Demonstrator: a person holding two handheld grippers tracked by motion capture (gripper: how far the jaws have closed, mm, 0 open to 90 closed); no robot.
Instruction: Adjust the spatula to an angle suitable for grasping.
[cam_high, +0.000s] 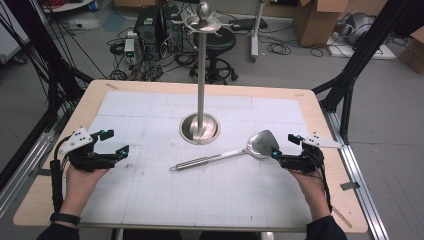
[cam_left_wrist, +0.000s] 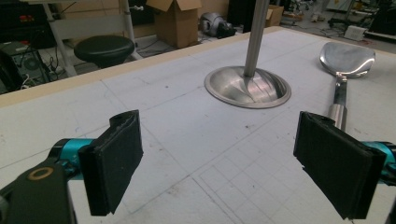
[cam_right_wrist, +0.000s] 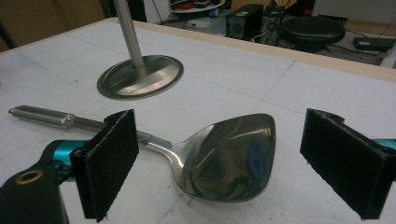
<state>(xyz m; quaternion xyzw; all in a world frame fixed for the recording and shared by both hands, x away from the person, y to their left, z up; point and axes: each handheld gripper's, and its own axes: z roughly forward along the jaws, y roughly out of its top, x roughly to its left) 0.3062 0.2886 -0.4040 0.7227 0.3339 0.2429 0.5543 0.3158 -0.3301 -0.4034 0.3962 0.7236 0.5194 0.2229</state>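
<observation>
A steel spatula (cam_high: 235, 151) lies flat on the white gridded mat (cam_high: 150, 190), its blade (cam_right_wrist: 229, 158) toward the right and its tube handle (cam_right_wrist: 42, 116) pointing left. A steel stand with a round base (cam_high: 199, 128) and a tall pole (cam_high: 201, 75) rises behind it at the middle of the mat. My right gripper (cam_high: 285, 145) is open at the blade's right edge, and the blade lies between its pads (cam_right_wrist: 109, 161) in the right gripper view. My left gripper (cam_high: 115, 142) is open and empty over the mat's left side, pads (cam_left_wrist: 114, 158) wide apart.
The stand's top carries a ring of hooks (cam_high: 204, 22). The wooden table (cam_high: 330, 135) ends close beyond the mat on all sides. Behind the table stand a black stool (cam_high: 220, 45), computer cases, cables and cardboard boxes (cam_high: 315, 20) on the floor.
</observation>
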